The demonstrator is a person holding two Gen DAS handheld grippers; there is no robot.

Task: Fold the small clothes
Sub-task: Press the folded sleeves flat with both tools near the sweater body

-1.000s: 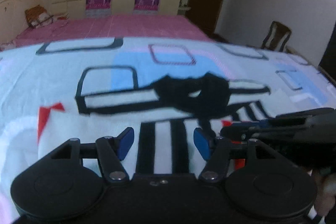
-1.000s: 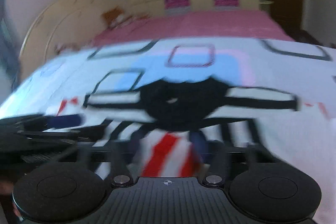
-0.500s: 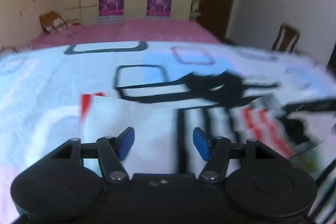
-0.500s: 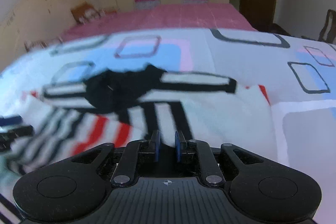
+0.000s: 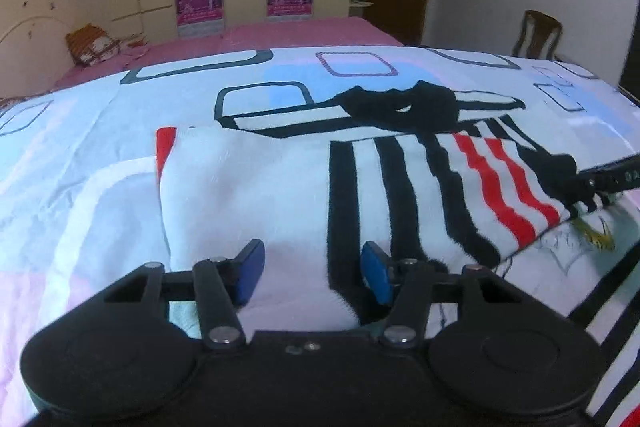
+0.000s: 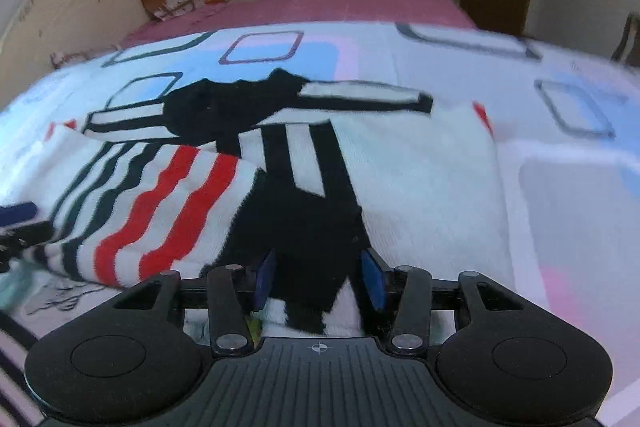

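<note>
Right now the left gripper (image 5: 312,273) has its blue pads spread wide over the near hem of the garment (image 5: 280,195), gripping nothing. The right gripper (image 6: 320,281) has its pads parted too, with a bunch of black-and-white cloth sitting between them; from here I would judge it loosely straddling the fabric rather than pinching it (though the lowest part of the gap is hidden).

That small white top, with black stripes, red stripes and a dark collar (image 5: 400,105), lies spread on the patterned bedsheet (image 5: 80,155), one side already turned over so the red-striped panel (image 6: 160,211) rests across the middle.

It looks a soft, light knit that will sag and crease wherever it is lifted, and nothing about it seems fragile. Corners and the hem edge are the sensible places to take hold, so a fold stays straight.

Half a second ago the right gripper's pads were nearly together in its own view; now they stand apart. The left wrist view has also swung, bringing the plain white side closer.
</note>
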